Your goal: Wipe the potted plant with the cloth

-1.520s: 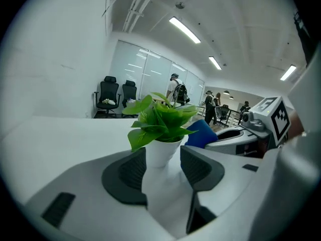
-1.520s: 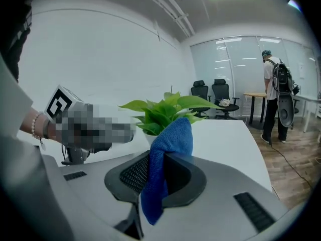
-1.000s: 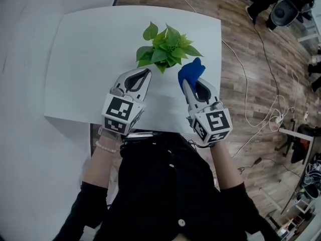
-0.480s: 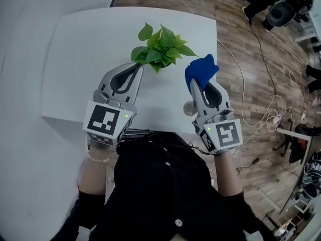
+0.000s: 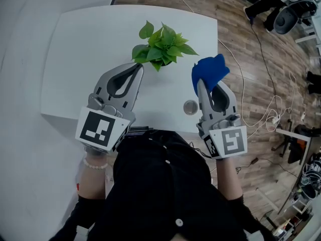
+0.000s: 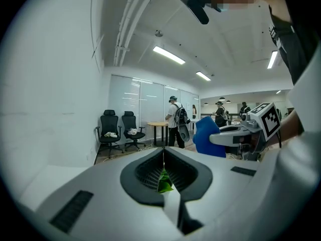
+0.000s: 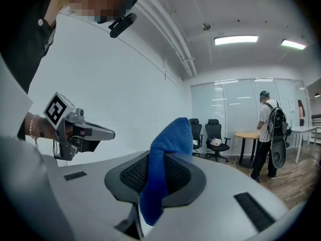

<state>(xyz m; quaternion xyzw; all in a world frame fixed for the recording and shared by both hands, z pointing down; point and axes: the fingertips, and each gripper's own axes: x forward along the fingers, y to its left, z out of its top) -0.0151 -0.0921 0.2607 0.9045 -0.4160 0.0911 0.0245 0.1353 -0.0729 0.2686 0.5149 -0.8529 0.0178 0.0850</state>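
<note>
Change: both grippers loom larger in the head view than a second ago, so both have come up off the table. The cloth (image 5: 209, 70) has also drawn away to the right of the foliage.
Potted plant: the potted plant (image 5: 163, 45) sits near the middle of the white table (image 5: 75, 49). Its green leaves hide the pot, so I cannot tell whether it still rests on the tabletop.
Left gripper: the left gripper (image 5: 136, 68) reaches the plant's left edge. Its jaws are pressed together on one small leaf (image 6: 164, 181).
Right gripper: the right gripper (image 5: 204, 84) is clamped on the blue cloth, which stands up from its jaws. It is near the plant on the right, not touching it.
Surroundings: a wooden floor (image 5: 251, 59) with trailing cables lies beyond the table.
Meaning: one leaf is pinned and the cloth is ready, but wiping looks not yet begun. The cloth probably needs bringing across to the held leaf.
</note>
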